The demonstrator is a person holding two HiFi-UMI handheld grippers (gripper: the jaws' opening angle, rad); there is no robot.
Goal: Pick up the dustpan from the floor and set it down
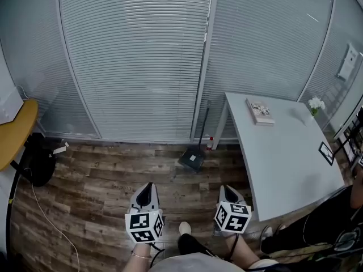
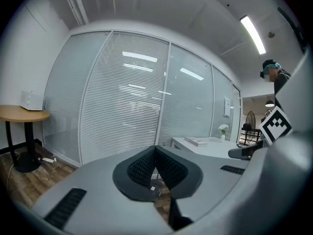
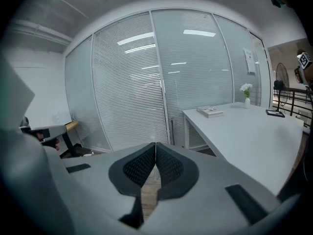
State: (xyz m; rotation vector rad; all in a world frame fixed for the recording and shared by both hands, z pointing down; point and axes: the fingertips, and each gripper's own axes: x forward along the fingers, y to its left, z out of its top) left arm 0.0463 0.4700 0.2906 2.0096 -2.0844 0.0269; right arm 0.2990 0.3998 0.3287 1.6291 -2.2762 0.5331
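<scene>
- Nearest the person, the left gripper [image 1: 148, 189] is at 7 o'clock in the head view. Its own view shows the jaws pressed together with nothing between them.
- The right gripper [image 1: 226, 190] is at 5 o'clock, level with the left one. Its jaws are also together and empty, so neither tool holds anything.
- Both grippers hang over bare wooden floor [image 1: 102, 191], pointing ahead and slightly down.
- The dustpan [image 1: 193, 160] is at 12 o'clock, well apart from both grippers. Its dark pan rests on the floor and its long handle rises against the post between the slatted glass panels [image 1: 136, 61].
- At 2 o'clock is the white worktop [image 1: 283, 157]. Its near leg is just beside the dustpan, and a book [image 1: 260, 111] and a small vase of flowers [image 1: 315, 103] lie at its far end.
- At 10 o'clock is the edge of a yellow round table [image 1: 16, 130], well away from the work.
- Judged from this, the task has barely begun: the dustpan is untouched and nothing is lifted.
- What remains is closing the gap, opening a pair of jaws, most likely around the handle, then lifting the dustpan and setting it down.
</scene>
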